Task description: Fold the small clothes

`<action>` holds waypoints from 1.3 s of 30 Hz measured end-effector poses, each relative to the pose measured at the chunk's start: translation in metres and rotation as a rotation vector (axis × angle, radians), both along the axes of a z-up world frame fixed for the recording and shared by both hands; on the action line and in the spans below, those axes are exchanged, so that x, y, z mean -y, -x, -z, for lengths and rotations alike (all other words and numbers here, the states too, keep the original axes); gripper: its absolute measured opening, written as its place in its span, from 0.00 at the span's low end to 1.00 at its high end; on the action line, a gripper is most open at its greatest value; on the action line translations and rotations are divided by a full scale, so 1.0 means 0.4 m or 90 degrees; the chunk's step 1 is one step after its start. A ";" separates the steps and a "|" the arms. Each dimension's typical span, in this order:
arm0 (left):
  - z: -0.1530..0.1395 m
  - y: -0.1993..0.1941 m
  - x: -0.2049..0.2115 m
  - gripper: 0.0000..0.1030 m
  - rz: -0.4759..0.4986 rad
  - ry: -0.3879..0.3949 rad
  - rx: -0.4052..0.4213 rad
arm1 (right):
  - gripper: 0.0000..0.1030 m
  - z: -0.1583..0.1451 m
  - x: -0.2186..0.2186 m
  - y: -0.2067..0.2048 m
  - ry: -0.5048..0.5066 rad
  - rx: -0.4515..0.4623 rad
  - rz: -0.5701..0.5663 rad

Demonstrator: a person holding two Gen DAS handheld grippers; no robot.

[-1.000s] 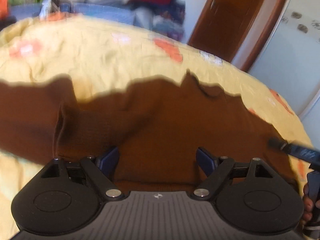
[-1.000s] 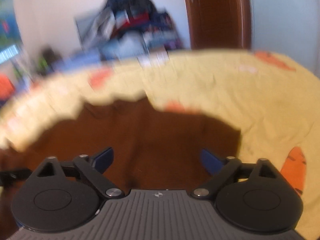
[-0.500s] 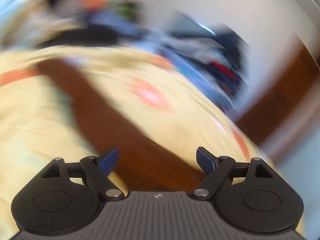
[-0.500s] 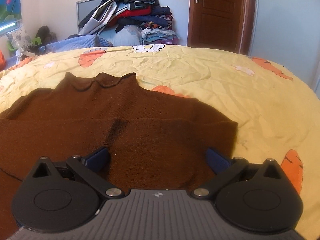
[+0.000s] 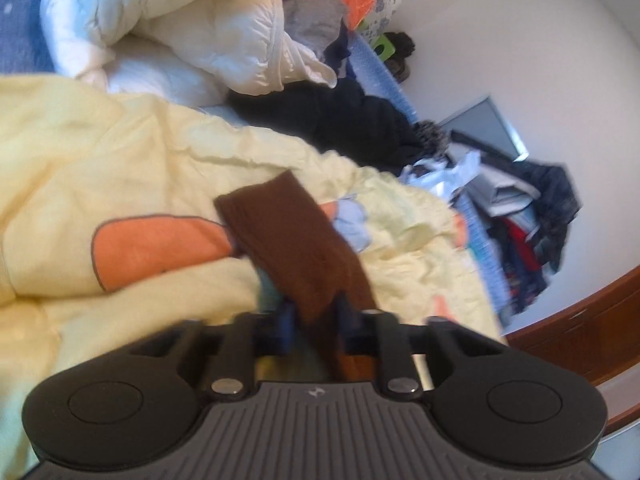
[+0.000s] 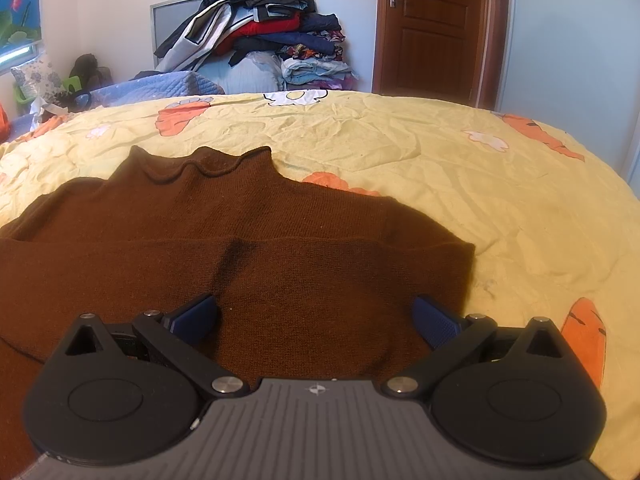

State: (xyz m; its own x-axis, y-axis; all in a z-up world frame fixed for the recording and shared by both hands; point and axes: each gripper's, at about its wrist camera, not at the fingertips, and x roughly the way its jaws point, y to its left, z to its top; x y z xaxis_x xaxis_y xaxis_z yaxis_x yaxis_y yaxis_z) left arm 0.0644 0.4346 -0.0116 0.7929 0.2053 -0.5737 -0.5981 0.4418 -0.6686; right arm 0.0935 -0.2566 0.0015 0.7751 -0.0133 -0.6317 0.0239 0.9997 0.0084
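Observation:
A brown knit sweater (image 6: 248,248) lies on the yellow carrot-print bedspread (image 6: 460,168), collar toward the far side, with its lower part folded up over the chest. My right gripper (image 6: 316,320) is open and empty just above the folded part. In the left wrist view, my left gripper (image 5: 316,316) is shut on the sweater's brown sleeve (image 5: 292,240), whose cuff end sticks out past the fingertips over the bedspread (image 5: 120,152).
A white duvet (image 5: 192,28) and dark clothes (image 5: 344,120) are heaped beyond the sleeve. A clothes pile (image 6: 264,32) and a blue quilted cover (image 6: 160,88) lie at the bed's far side. A brown door (image 6: 432,28) stands at the back right.
My left gripper swung left from over the sweater body to the sleeve and shut on it. My right gripper stayed open over the sweater and steadied.

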 end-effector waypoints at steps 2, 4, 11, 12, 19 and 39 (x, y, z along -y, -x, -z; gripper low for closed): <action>-0.021 0.004 0.020 0.07 0.007 -0.056 -0.019 | 1.00 -0.001 0.000 0.000 -0.001 0.001 0.001; -0.068 0.013 0.063 0.06 0.016 -0.111 -0.016 | 1.00 -0.001 0.001 0.000 -0.002 0.001 0.001; -0.285 -0.004 0.472 0.06 0.255 -0.279 0.121 | 1.00 -0.006 0.008 0.008 -0.021 0.008 0.005; -0.295 -0.011 0.562 0.06 0.315 -0.292 0.138 | 1.00 -0.006 0.010 0.010 -0.024 0.009 0.005; -0.138 -0.029 1.061 0.07 0.715 -0.207 0.052 | 1.00 -0.008 0.021 0.020 -0.050 0.019 0.009; -0.011 0.117 0.965 0.65 0.644 -0.206 0.118 | 0.81 -0.076 -0.001 -0.013 -0.353 -0.170 -0.063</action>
State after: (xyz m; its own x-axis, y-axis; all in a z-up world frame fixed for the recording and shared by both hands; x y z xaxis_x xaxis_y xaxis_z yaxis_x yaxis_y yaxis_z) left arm 0.0175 0.0487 -0.0070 0.7484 -0.4744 -0.4636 0.2425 0.8463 -0.4744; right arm 0.0986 -0.2562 0.0319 0.5697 0.4362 -0.6966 0.0037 0.8462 0.5329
